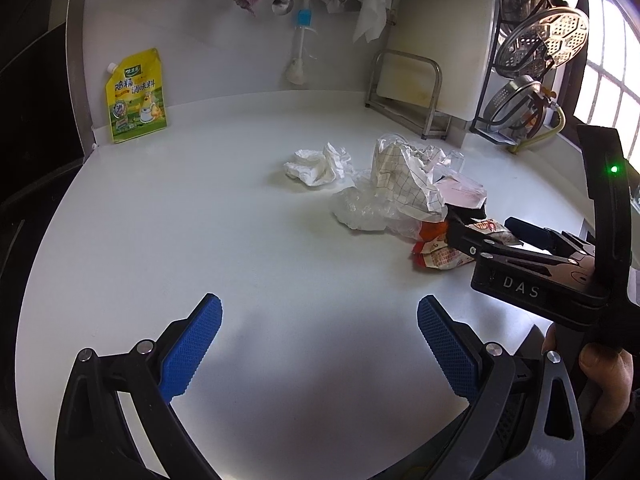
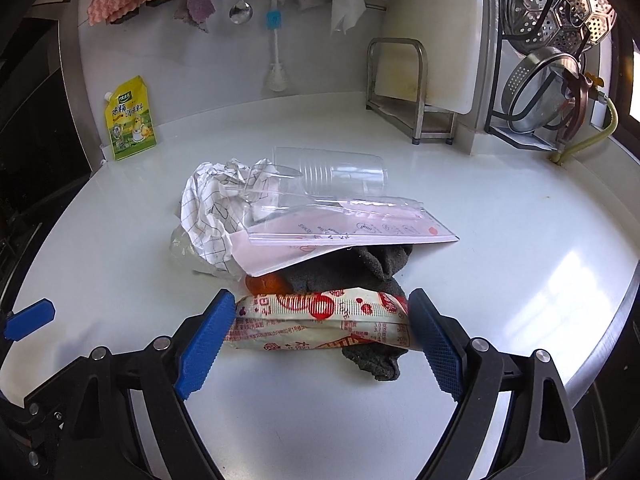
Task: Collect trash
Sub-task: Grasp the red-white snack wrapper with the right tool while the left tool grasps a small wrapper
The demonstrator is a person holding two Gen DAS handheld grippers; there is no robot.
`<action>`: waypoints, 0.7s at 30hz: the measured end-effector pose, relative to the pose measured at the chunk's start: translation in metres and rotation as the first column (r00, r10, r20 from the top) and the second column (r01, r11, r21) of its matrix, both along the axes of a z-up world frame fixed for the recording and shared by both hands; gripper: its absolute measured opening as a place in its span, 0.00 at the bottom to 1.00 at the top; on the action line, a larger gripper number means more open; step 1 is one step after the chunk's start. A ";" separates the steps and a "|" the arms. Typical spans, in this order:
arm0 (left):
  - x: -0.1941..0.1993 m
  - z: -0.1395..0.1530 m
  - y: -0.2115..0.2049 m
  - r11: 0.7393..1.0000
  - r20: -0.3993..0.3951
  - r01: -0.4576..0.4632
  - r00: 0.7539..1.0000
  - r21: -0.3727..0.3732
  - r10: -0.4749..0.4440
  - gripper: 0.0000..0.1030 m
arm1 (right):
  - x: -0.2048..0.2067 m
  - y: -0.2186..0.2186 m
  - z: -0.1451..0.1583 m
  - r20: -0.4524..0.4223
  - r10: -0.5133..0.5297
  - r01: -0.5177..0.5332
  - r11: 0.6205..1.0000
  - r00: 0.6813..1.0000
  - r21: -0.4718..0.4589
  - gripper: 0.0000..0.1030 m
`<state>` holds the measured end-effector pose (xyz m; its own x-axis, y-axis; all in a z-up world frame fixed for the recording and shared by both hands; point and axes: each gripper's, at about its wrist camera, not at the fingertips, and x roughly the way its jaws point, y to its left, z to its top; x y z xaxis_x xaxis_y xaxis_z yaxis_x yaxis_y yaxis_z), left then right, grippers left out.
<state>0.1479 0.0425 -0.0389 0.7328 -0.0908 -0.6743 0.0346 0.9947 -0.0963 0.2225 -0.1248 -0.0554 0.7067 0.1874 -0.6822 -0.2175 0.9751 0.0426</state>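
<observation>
A heap of trash lies on the white counter [image 1: 200, 208]: a crumpled tissue [image 1: 316, 165], checked paper [image 1: 404, 176], a clear bag [image 1: 360, 210], a red-and-white snack wrapper [image 2: 316, 322], a pink zip bag [image 2: 344, 232], a clear plastic cup [image 2: 340, 170] and a dark cloth [image 2: 360, 268]. My right gripper [image 2: 320, 324] is open, its blue pads on either side of the snack wrapper and touching its ends; it also shows in the left wrist view [image 1: 480, 236]. My left gripper [image 1: 320, 344] is open and empty, above bare counter in front of the heap.
A yellow seasoning pouch [image 1: 136, 96] stands at the back left. A cutting board in a metal rack [image 1: 408, 88] and a rack of steel strainers [image 1: 536, 52] stand at the back right. Cloths, a spoon and a brush hang on the wall.
</observation>
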 end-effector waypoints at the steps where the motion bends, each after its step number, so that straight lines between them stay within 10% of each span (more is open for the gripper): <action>1: 0.000 0.000 0.001 1.000 -0.001 -0.002 1.000 -0.001 0.002 0.93 | -0.001 0.001 -0.001 -0.002 0.004 -0.004 1.000 1.000 0.001 0.81; 21: 0.000 -0.001 0.003 1.000 -0.010 -0.011 1.000 -0.012 0.011 0.93 | -0.029 0.008 -0.012 0.001 0.031 -0.031 0.999 1.000 -0.014 0.64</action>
<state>0.1477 0.0460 -0.0399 0.7271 -0.0905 -0.6806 0.0225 0.9939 -0.1082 0.1936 -0.1168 -0.0678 0.7018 0.1994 -0.6839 -0.2474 0.9685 0.0285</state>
